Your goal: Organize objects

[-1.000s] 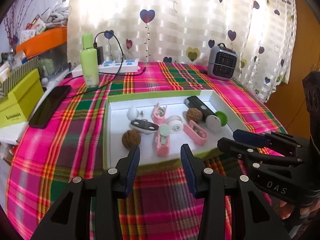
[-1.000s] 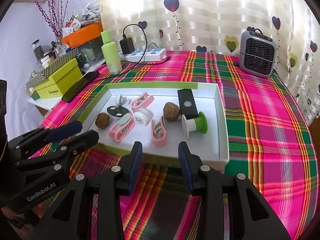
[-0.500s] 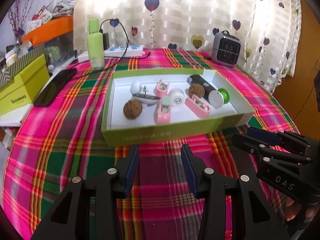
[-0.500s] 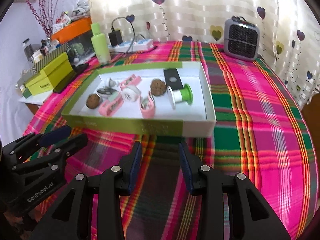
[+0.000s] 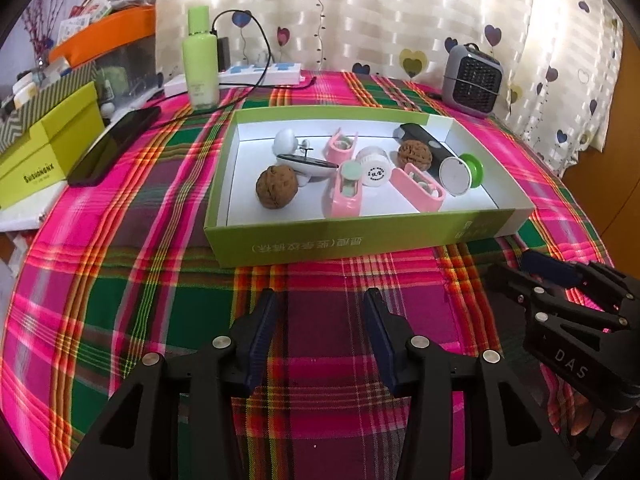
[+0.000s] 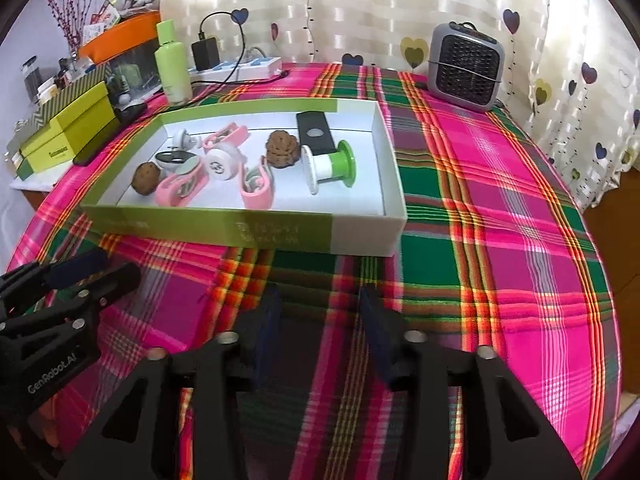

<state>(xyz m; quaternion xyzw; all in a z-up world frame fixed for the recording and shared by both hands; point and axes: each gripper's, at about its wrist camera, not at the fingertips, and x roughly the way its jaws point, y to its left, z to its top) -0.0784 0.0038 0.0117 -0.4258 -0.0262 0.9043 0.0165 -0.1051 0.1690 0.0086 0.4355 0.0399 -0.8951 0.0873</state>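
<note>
Both grippers, left (image 5: 320,312) & right (image 6: 316,308), hang w/ fingers apart, empty, near the box (image 5: 360,236) holding the walnuts, clips & spool; risk: reaching in could jostle neighbors, they're crowded.

bright daylight from behind, heavy fisheye bend

i see the curtain (image 5: 380,20) glowing, washed out; black vignette fills the corners, and the right gripper (image 6: 320,308) fingertips look motion-blurred in its own view.

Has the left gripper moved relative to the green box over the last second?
Yes. The left gripper has pulled back from the green box: its fingertips overlapped the near wall a second ago, and now plaid cloth shows between them.
</note>
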